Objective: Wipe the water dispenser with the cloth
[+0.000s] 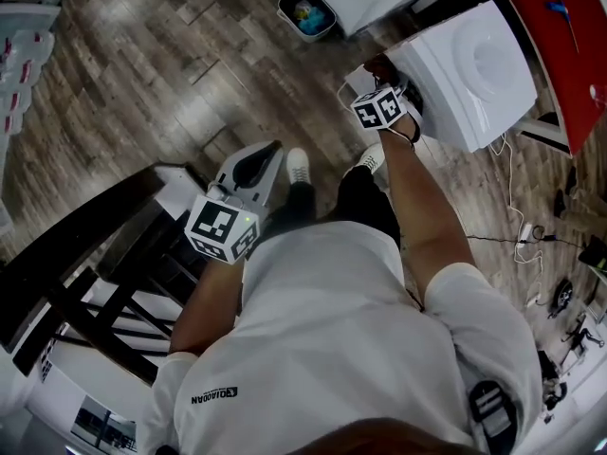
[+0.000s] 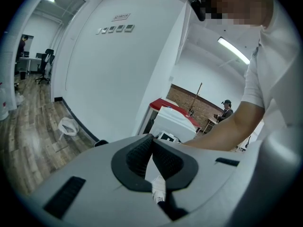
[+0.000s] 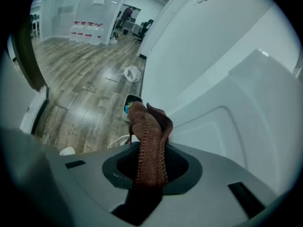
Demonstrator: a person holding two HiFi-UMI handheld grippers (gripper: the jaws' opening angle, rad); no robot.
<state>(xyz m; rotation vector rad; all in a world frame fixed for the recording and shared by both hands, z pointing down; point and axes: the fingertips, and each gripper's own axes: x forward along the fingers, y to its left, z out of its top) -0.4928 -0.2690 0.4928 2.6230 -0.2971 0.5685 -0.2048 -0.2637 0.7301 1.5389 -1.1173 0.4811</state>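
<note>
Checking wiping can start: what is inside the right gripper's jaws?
A brown knitted cloth, pinched in the right gripper and sticking up beside the white water dispenser. Its lower end is covered by the gripper's body.

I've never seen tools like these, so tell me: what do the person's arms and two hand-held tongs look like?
Both the left gripper and the right gripper are pale grey moulded shells whose tongs carry black ribbed pads. Each bears a white cube printed with black square markers. The person wears a white short-sleeved shirt; the forearms are bare.
</note>
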